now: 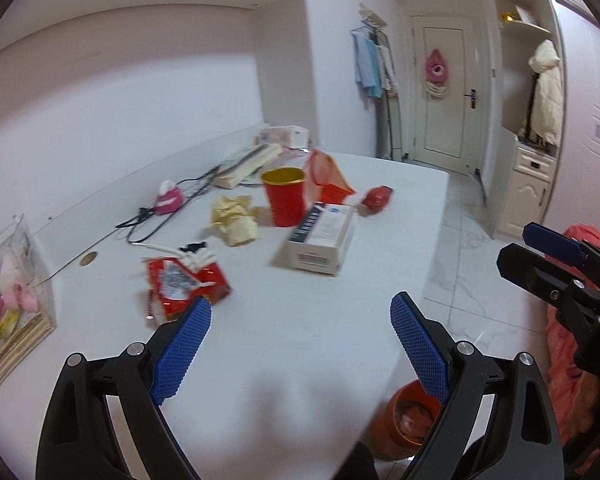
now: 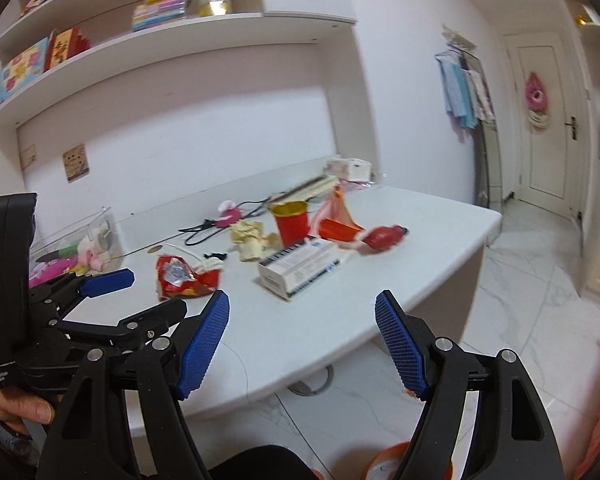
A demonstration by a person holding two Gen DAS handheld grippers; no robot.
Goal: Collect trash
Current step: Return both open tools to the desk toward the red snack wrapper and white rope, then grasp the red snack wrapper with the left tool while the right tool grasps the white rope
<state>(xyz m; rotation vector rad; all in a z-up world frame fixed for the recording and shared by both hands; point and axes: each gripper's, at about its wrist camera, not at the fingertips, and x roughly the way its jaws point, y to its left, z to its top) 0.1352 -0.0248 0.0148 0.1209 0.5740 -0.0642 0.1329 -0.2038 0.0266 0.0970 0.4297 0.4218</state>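
While both jaws stand wide apart and hold nothing, the left gripper and right gripper hover over the near edge of the white desk. Trash lies beyond: torn red snack bag nearest, white carton, crumpled yellow paper, red cup upright behind. Orange bin on floor below desk edge.

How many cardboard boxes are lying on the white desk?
1. The white box lies flat just in front of the red cup, near the desk's middle. Others may be hidden behind the clutter.
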